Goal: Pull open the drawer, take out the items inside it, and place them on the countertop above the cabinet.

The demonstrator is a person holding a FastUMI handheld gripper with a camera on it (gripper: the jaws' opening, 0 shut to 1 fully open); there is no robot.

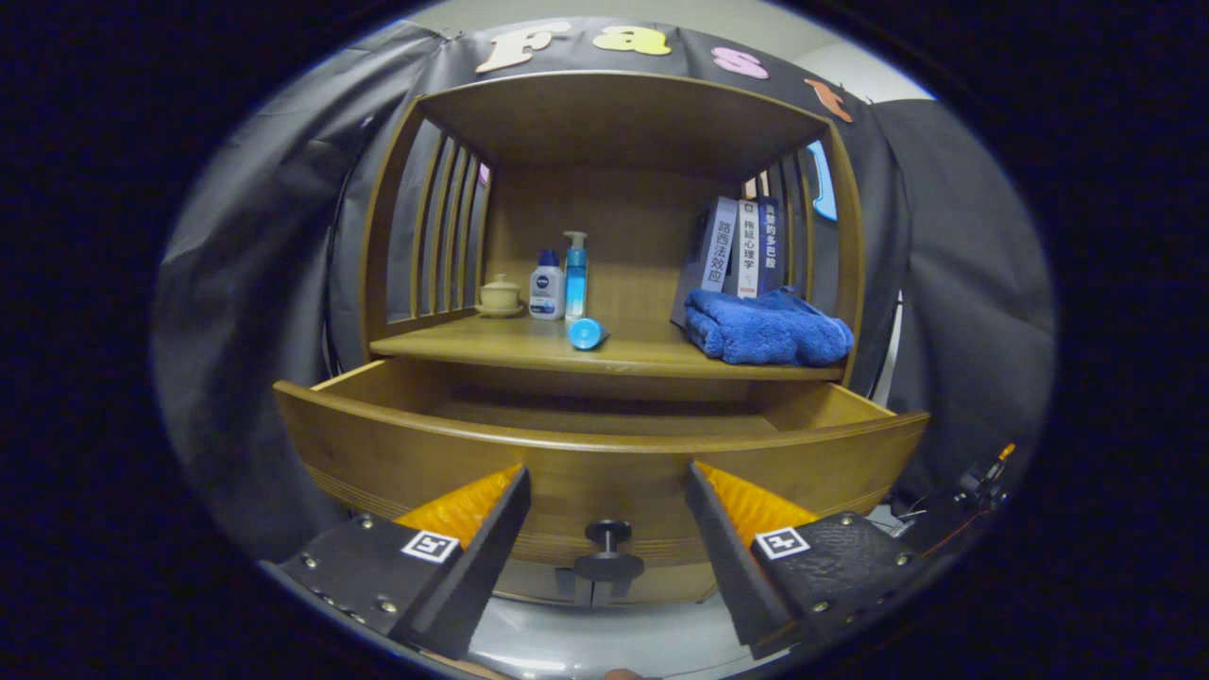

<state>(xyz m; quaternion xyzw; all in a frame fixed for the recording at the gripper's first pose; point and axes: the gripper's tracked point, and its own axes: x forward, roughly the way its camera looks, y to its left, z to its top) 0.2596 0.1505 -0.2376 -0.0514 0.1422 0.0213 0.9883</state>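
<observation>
Drawer (604,449) pulled out below the countertop (529,348), knob (607,548) between my gripper (604,491) fingers, which are spread and grip nothing; I judge it stiff, fairly heavy wood, best held by that knob, contents hidden
</observation>
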